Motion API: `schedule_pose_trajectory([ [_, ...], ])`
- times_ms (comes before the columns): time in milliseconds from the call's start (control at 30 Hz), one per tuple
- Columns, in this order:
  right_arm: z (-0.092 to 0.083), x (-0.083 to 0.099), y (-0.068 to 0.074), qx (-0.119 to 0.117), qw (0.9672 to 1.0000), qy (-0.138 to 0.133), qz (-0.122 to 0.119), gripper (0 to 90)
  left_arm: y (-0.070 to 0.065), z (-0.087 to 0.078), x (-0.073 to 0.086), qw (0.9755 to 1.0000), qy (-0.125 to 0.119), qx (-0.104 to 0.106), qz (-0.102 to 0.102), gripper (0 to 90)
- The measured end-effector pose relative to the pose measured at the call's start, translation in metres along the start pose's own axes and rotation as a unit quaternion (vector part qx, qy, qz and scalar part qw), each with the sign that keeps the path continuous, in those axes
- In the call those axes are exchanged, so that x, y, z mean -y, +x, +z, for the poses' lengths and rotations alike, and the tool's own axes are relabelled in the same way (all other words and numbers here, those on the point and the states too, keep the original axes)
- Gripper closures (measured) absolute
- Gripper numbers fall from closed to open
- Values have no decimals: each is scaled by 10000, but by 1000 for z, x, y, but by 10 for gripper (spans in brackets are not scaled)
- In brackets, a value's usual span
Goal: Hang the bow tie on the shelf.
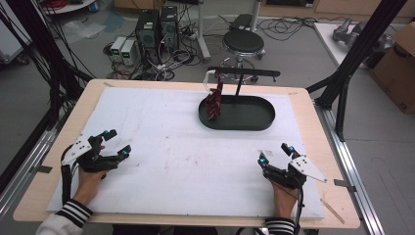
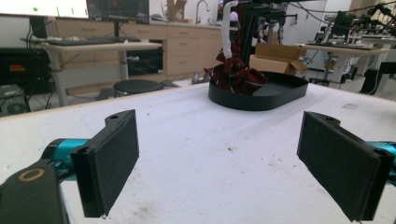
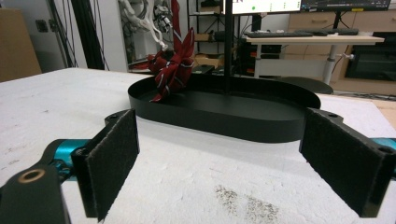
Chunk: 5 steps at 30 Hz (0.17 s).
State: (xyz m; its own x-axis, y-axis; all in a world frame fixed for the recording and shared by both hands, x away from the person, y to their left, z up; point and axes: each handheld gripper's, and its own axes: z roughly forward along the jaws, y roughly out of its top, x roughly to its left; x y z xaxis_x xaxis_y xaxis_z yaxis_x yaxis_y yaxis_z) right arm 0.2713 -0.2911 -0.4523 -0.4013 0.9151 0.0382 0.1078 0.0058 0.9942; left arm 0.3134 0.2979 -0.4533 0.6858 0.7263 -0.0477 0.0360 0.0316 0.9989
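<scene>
Red cloth, high view: I see the dark red patterned cloth point(image 1: 214, 102) hanging from a white hook on the black stand point(image 1: 243, 74), its lower end inside the left end of the black oval tray point(image 1: 254, 122), at the far middle of the white mat point(image 1: 161, 147).
Left gripper, high view: my left gripper point(image 1: 119, 142) rests near the mat's near-left corner, jaws wide apart, nothing between them, well apart from the tray.
Right gripper, high view: my right gripper point(image 1: 274, 152) sits near the near-right corner, jaws spread wide and empty.
Left gripper view: both black pads stand far apart over bare mat; the cloth point(image 2: 236, 74) bunches in the tray point(image 2: 280, 95) ahead, to the right of centre.
Right gripper view: pads wide, holding nothing; the tray point(image 3: 224, 121) lies just ahead, the cloth point(image 3: 175, 67) draped at its left end, the stand's post point(image 3: 228, 46) upright behind it.
</scene>
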Motion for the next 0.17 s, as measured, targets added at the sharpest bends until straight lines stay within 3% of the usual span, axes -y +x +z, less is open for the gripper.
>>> schedule_pose_trajectory([
  [167,0,0,1,-2,10000,24,28,111,0,-1,0,10000,-20,-23,-34,132],
])
